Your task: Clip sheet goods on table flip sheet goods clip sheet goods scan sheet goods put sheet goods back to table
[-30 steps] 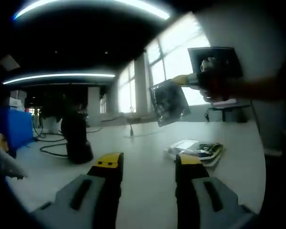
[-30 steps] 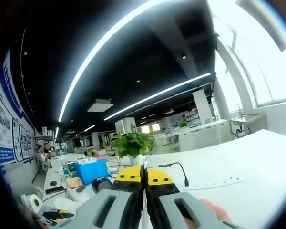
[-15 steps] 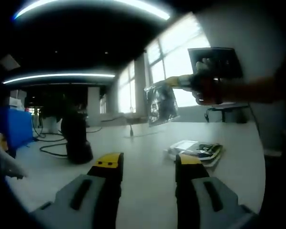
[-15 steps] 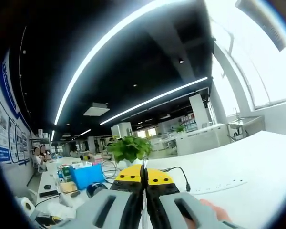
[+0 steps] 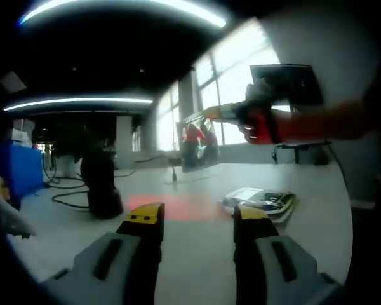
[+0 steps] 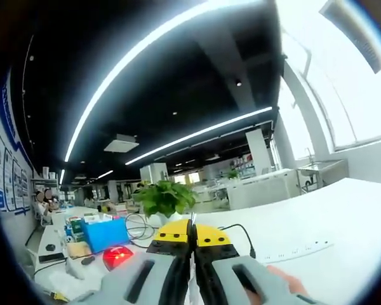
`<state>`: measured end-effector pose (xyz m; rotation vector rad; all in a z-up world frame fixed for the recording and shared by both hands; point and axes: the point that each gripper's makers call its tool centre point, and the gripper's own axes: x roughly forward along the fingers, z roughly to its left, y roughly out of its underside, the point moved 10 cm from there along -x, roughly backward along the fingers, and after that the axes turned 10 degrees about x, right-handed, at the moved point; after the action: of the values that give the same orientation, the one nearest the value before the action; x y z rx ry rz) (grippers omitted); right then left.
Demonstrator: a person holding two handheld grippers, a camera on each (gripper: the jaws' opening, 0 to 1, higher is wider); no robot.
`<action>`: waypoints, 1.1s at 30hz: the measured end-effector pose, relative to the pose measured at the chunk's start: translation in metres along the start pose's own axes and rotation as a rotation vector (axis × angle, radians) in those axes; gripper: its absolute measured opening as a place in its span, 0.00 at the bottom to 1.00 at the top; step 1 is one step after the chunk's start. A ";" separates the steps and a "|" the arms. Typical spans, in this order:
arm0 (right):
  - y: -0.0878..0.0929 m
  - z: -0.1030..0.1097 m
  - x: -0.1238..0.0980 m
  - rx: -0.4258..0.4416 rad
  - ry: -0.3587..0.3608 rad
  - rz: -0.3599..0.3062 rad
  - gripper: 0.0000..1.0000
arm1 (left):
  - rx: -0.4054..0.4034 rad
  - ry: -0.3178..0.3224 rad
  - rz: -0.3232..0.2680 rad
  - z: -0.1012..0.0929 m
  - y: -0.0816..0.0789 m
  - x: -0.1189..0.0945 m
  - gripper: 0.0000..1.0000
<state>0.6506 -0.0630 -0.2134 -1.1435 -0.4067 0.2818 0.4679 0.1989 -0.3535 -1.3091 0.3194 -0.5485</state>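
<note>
— Red light washes over the sheet goods point(image 5: 199, 143) and lies as a patch on the white table point(image 5: 197, 267). Where does the sheet sit relative to the scanner point(image 5: 101, 182)?

— In the left gripper view it hangs in the air above the table, off to the side of the dark upright scanner and higher than its top, touching nothing but the right gripper point(image 5: 217, 113) that pinches its upper edge. A hand point(image 5: 261, 118) wraps that gripper.

— And in that gripper's own view?

— The right gripper point(image 6: 192, 231) has its two yellow-tipped jaws pressed together with no gap; the sheet between them is edge-on there, barely a line. The scanner point(image 6: 117, 257) glows red below and beside them.

— The left gripper point(image 5: 195, 217)?

— Jaws well apart, nothing between them, low over the table just beside the scanner.

— Room to move?

— Bare tabletop runs from the scanner past the red patch to one flat pile of packets point(image 5: 260, 200) lying near the table's far curved edge. A black cable point(image 5: 66, 198) loops beside the scanner's base.

— Any writing?

— Print on the sheet and packets is too blurred to read. Wall posters point(image 6: 5, 184) beyond the scanner are unreadable too.

— Counts?

— One held sheet, one pile, one scanner, two grippers, one potted plant point(image 6: 163, 199), one blue box point(image 6: 100, 232).
</note>
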 end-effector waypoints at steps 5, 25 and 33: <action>0.003 0.003 0.011 0.002 0.009 -0.013 0.00 | 0.003 0.003 0.002 0.000 0.000 0.000 0.36; 0.006 0.031 0.051 -0.050 0.049 -0.065 0.00 | 0.006 0.006 0.001 0.000 0.000 0.000 0.36; 0.020 0.040 0.061 -0.058 0.053 -0.056 0.00 | 0.009 0.008 -0.002 0.000 0.000 0.000 0.36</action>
<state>0.6871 0.0029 -0.2074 -1.1919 -0.4019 0.1916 0.4674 0.1988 -0.3537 -1.2988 0.3223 -0.5564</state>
